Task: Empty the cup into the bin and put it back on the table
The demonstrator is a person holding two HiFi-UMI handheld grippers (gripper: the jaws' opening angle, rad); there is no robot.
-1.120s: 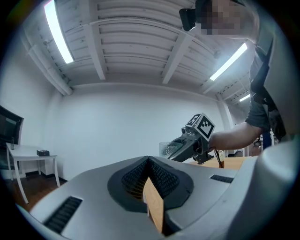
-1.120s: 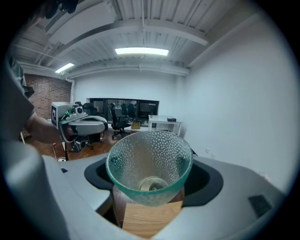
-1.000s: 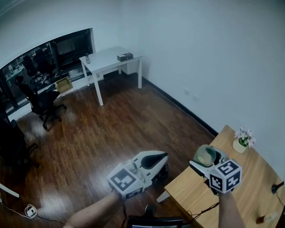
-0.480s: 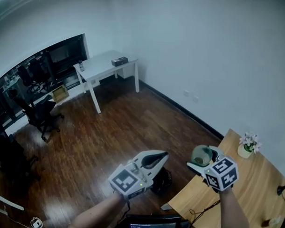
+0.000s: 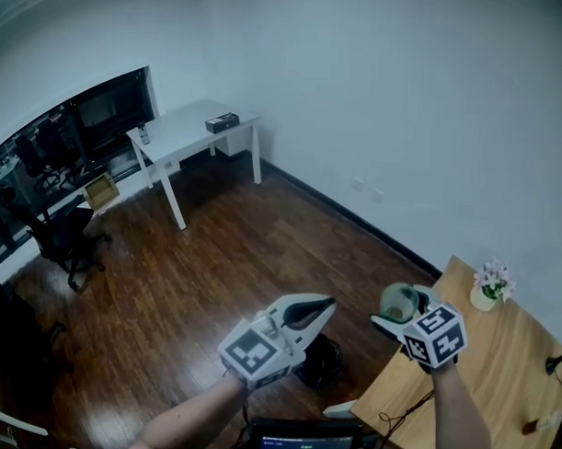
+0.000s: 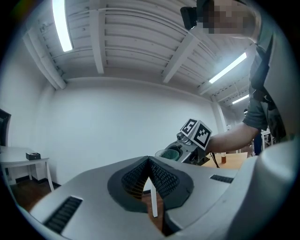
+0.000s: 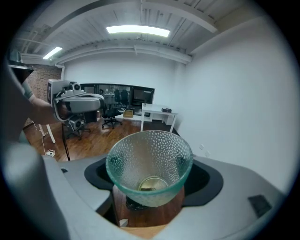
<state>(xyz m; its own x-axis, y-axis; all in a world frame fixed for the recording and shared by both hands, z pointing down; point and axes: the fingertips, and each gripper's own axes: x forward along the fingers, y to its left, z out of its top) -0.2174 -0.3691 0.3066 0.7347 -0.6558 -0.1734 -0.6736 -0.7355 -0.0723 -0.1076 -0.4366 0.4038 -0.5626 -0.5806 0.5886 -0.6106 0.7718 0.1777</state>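
Fingers (image 7: 243,190) of the right gripper (image 5: 400,312) are clenched on the cup (image 7: 150,161), one on each side of its lower wall. I read the left gripper (image 6: 149,161) as closed, tips meeting, with nothing between them.

Surroundings, largest first:
- Dark wood floor (image 5: 215,263) fills most of the head view, with a white wall (image 5: 405,104) behind it.
- A row of dark windows (image 5: 73,120) runs along the far left.
- The wooden table (image 5: 497,365) sits at lower right. The cup (image 5: 399,300) is held in the air at its left edge, mouth up and tilted, not touching the top.
- A white desk (image 5: 188,128) stands against the far wall, with an office chair (image 5: 64,239) to its left.
- A dark object (image 5: 324,360) lies on the floor between the two grippers, partly hidden by the left gripper (image 5: 301,314). I cannot tell what it is.
- A screen (image 5: 292,445) shows at the bottom edge.
- A pot of pale flowers (image 5: 489,286) stands on the table's far corner, well apart from the cup.
- A small dark box (image 5: 222,123) rests on the desk.
- A small dark scrap (image 7: 147,188) lies on the cup's base.

The cup is dimpled, green-tinted glass.

Markings: each gripper's cube carries black-and-white square patterns. The screen shows a line of digits too small to read. I find no brand on the cup.
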